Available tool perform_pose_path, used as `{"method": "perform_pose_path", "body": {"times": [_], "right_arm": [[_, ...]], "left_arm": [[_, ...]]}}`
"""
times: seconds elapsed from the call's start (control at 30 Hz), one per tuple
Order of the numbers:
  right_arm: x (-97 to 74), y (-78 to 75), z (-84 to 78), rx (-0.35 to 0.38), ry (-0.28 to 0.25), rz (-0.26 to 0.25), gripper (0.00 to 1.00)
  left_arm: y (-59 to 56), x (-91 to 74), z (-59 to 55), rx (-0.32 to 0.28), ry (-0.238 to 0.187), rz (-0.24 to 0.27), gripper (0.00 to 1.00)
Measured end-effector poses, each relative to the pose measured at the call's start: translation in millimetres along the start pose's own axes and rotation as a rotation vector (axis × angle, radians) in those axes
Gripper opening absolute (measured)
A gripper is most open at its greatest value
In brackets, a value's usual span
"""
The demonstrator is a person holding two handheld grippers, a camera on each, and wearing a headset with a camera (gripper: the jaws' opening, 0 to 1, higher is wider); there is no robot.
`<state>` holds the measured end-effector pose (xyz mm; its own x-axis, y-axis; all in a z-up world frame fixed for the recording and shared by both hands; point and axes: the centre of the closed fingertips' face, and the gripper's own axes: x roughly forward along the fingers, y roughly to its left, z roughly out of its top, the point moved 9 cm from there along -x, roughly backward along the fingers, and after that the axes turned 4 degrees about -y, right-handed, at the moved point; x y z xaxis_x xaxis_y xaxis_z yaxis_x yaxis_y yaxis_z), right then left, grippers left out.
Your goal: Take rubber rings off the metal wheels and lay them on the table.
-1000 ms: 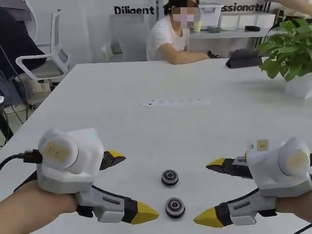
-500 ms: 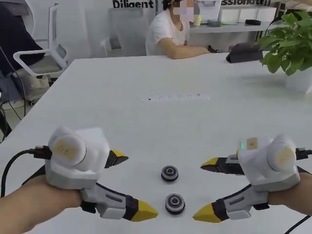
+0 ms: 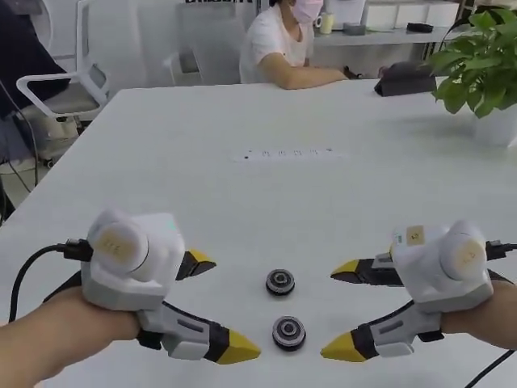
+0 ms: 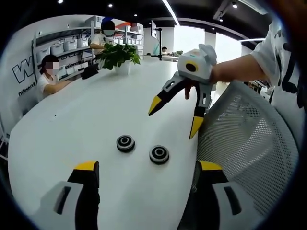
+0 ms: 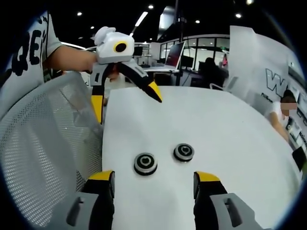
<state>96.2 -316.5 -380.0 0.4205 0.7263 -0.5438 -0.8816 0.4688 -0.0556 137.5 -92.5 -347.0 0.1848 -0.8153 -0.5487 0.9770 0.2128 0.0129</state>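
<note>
Two small metal wheels with black rubber rings lie flat on the white table [image 3: 242,202]: a far wheel [image 3: 280,281] [image 4: 125,143] [image 5: 183,152] and a near wheel [image 3: 288,331] [image 4: 159,154] [image 5: 145,163]. To their left my left gripper [image 3: 220,305] [image 4: 147,167] [image 5: 126,101] is open, its yellow tips pointing at them. My right gripper [image 3: 339,309] [image 5: 154,176] [image 4: 173,120] faces it from the right, also open. Neither gripper touches a wheel, and nothing is between the jaws of either.
A white power strip [image 3: 287,153] lies mid-table. A potted plant [image 3: 481,65] stands at the far right, with a dark object [image 3: 404,81] near it. A person [image 3: 279,48] sits at the far end. A mesh chair back [image 4: 249,143] is at the near edge.
The head camera has tilted a little, so the scene shifted up. Both grippers stay open on either side of the wheels, with no clear movement. The wheels have not moved.
</note>
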Motion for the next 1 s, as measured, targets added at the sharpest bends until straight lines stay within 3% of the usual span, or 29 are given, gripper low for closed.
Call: {"method": "perform_pose_path", "body": {"times": [0.6, 1.0], "right_arm": [[15.6, -8.8, -4.7, -0.015, 0.017, 0.06, 0.5], [28.0, -9.4, -7.3, -0.014, 0.026, 0.1, 0.41]], "left_arm": [[6.2, 16.0, -7.6, -0.01, 0.012, -0.061, 0.62], [3.1, 24.7, -8.9, 0.025, 0.012, -0.108, 0.44]]}}
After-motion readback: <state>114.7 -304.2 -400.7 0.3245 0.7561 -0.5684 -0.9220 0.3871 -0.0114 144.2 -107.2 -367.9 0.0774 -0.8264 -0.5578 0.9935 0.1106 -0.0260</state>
